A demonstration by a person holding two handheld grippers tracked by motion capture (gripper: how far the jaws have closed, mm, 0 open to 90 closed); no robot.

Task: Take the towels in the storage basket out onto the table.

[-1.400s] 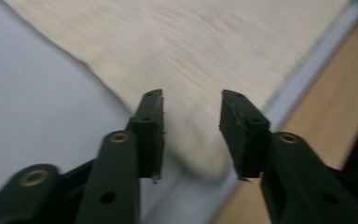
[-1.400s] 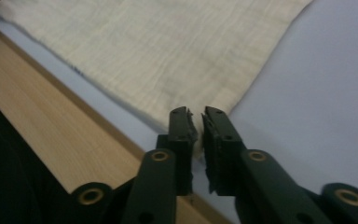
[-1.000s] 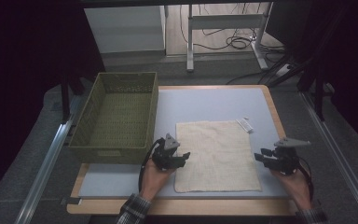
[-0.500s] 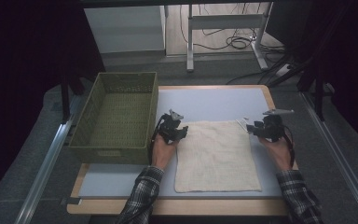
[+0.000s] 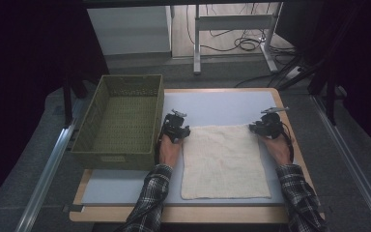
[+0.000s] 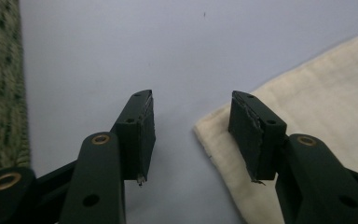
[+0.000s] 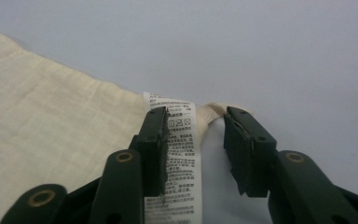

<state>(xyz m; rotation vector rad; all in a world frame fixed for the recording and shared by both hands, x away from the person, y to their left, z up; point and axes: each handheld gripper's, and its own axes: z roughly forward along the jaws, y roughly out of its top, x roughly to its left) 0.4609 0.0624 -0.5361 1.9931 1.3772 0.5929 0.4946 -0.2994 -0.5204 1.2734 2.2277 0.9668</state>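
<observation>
Hands have carried both claws from the near corners to the far corners of the square cream cloth (image 5: 224, 159) lying flat on the pale blue counter (image 5: 212, 106). Left claw (image 6: 191, 133) and right claw (image 7: 196, 149) gape open, probably ready to pinch and fold.

This looks like a lab or recording workspace rather than a home. The tabletop (image 5: 232, 104) is a pale blue sheet on a wooden board, set between metal rails (image 5: 43, 176) on a grey carpeted floor (image 5: 9, 193). Dark curtains (image 5: 29, 43) close off both sides. Beyond it stand the metal legs of another desk (image 5: 196, 38), loose black cables (image 5: 244, 44) coiled on a wood-look floor, and a white cabinet (image 5: 128, 29).
</observation>
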